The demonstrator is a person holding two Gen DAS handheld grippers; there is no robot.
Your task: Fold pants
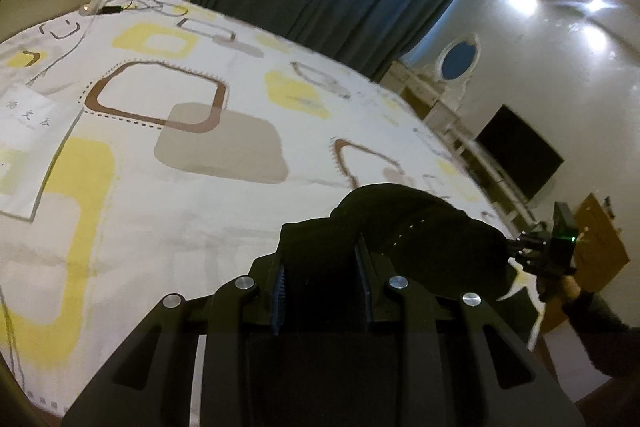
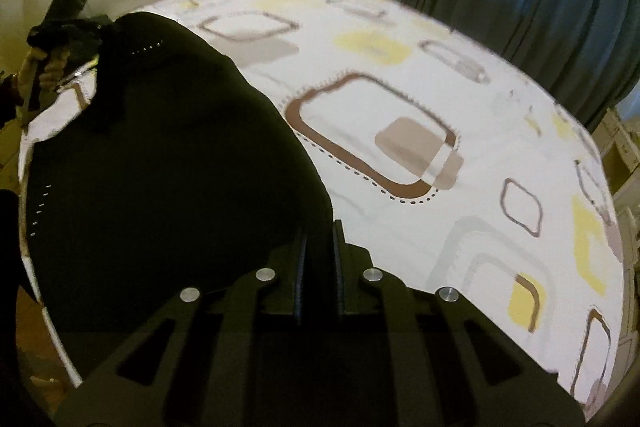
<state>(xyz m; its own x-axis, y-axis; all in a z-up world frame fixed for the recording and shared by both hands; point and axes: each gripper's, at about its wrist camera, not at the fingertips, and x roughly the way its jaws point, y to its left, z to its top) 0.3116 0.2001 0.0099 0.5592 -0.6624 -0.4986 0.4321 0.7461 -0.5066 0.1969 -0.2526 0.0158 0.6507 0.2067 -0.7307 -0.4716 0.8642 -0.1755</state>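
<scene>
Two hand-held grippers (image 1: 324,263) (image 2: 320,247) on pants (image 2: 160,167) edge

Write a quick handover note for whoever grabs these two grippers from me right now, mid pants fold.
Left gripper: shut on the black pants, holding one end.
Right gripper: shut on the pants too, at the other end.
Pants: stretched between both grippers, held up over the near edge of the bed; a wide part hangs below.
Done: pants picked up by both ends. No fold is visible yet.
Left: lay them flat on the patterned sheet, fold, release.
</scene>
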